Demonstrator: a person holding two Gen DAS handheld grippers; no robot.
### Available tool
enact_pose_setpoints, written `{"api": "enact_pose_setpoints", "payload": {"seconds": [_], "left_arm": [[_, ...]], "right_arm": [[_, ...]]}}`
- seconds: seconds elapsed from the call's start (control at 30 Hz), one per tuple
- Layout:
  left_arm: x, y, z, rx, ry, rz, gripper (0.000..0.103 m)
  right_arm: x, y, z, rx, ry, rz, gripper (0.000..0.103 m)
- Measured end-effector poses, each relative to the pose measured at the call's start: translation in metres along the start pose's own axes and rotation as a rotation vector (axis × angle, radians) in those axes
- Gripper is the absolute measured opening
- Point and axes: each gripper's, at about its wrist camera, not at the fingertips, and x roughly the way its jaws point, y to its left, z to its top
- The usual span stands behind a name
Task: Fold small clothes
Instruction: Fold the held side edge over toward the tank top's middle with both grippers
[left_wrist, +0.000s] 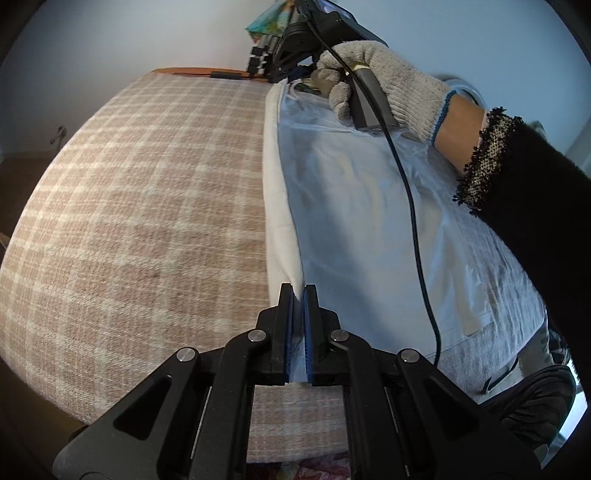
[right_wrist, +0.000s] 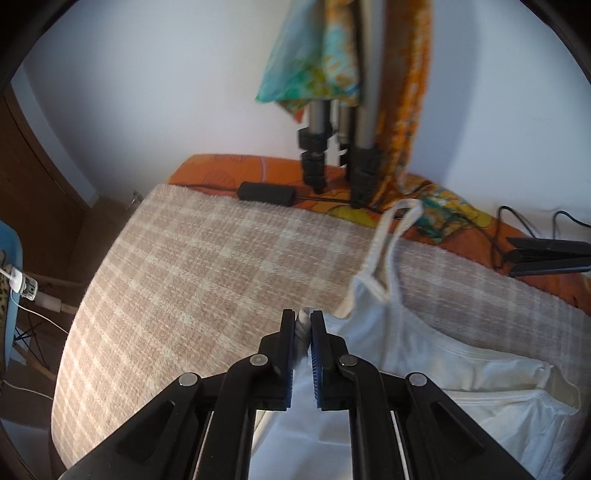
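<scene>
A white sleeveless top (left_wrist: 369, 206) lies on a pink-and-cream checked blanket (left_wrist: 140, 206). My left gripper (left_wrist: 298, 291) is shut on its near hem edge, cloth pinched between the blue pads. In the left wrist view a gloved hand (left_wrist: 388, 81) holds my right gripper at the far end of the top. In the right wrist view my right gripper (right_wrist: 303, 318) is shut on a fold of the white top (right_wrist: 424, 354) at its armhole edge. One shoulder strap (right_wrist: 391, 236) trails toward the far edge.
Tripod legs (right_wrist: 332, 158) with colourful cloth draped on them stand at the far edge on an orange sheet (right_wrist: 236, 168). A black power brick (right_wrist: 266, 194) and cables lie there. A black clip (right_wrist: 546, 254) lies at far right. The blanket (right_wrist: 207, 280) spreads to the left.
</scene>
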Motion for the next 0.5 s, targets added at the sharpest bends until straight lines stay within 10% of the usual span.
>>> {"api": "enact_pose_setpoints", "payload": {"seconds": [0.5], "left_arm": [[0.029,-0.074,-0.012,0.15,0.077,-0.062,0.003]], "right_arm": [[-0.021,-0.097,-0.041,0.092,-0.019,-0.022,0.005]]}}
